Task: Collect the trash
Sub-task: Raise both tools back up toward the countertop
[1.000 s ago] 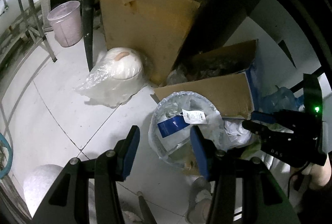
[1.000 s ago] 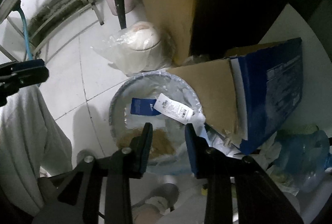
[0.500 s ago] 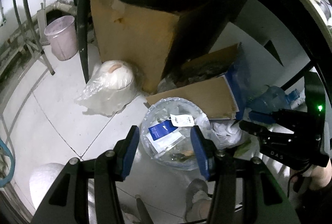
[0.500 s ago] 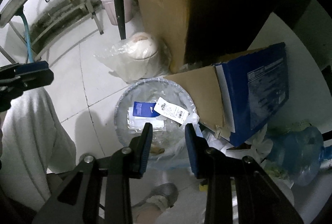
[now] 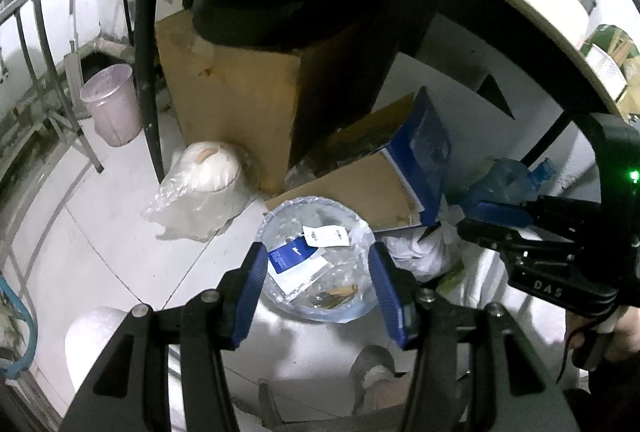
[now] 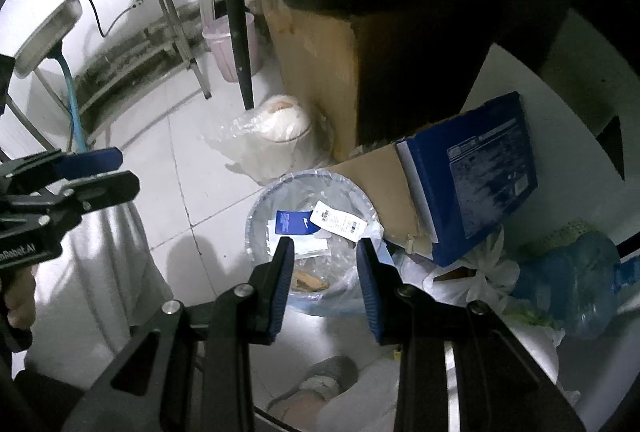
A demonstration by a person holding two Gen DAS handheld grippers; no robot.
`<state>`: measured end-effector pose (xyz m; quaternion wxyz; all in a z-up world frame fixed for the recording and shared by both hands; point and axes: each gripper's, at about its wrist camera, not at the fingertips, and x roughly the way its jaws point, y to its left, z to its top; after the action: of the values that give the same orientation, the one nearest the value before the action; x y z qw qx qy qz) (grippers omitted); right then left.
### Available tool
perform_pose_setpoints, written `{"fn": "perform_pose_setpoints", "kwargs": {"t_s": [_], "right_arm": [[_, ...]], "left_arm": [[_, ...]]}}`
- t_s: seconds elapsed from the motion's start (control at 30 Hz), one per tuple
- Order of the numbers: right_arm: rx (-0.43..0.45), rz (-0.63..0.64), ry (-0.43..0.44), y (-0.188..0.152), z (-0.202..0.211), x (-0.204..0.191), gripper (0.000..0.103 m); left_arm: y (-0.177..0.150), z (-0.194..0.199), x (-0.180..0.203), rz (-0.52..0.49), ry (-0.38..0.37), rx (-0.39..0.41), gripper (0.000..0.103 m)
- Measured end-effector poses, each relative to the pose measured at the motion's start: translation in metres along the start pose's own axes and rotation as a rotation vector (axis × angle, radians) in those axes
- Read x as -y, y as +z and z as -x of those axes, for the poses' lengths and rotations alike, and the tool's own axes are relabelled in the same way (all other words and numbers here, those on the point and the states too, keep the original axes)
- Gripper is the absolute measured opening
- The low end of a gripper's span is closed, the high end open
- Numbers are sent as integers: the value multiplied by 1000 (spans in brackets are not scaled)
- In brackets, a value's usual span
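A round bin (image 5: 276, 216) lined with a clear bag stands on the white tiled floor. Inside lie a blue card (image 5: 292, 256), a white barcode tag (image 5: 324, 236) and brown scraps. My left gripper (image 5: 318, 260) hovers well above the bin; its jaws are opening, with nothing between them. The right wrist view shows the same bin (image 6: 256, 207), card (image 6: 294, 222) and tag (image 6: 338, 222). My right gripper (image 6: 324, 248) hangs open and empty above them. Each gripper shows in the other's view: the right gripper (image 5: 480, 216), the left gripper (image 6: 96, 167).
A tall cardboard box (image 5: 240, 103) and a blue-and-brown box (image 5: 420, 147) crowd the bin's far side. A bagged white pot (image 5: 204, 179), a pink pail (image 5: 110, 103) and a black table leg (image 5: 144, 51) stand at the left. A blue water jug (image 6: 568, 280) lies at the right. A shoe (image 6: 324, 380) is below.
Both grippers have risen and drawn back from the bin, which now looks smaller. The table's edge and the things on it have come into view at the top.
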<state>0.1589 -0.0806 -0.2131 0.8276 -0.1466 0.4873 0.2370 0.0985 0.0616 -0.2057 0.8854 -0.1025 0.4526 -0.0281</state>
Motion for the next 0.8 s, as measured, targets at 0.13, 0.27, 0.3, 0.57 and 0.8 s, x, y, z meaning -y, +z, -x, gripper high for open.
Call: {"fn": "perform_pose_setpoints", "kwargs": {"t_s": [0.13,0.27,0.3,0.57,0.8], "right_arm": [[36,-3,3,-4,23,0,30],[78,-8,6,-8,47,1,30],[87,-10,7,-10,52,2,30],[180,-26,5,-17,102,6,42],[254,-28,10,-20,143,8,49]], "left_arm": [[2,17,12,-18,3,37,56],[5,35,21,-38,6,75,58],[6,39,24,-43,6,84,59],[13,70,44,-77,8,157,65],[17,103,62,-116,-17,239,70]]}}
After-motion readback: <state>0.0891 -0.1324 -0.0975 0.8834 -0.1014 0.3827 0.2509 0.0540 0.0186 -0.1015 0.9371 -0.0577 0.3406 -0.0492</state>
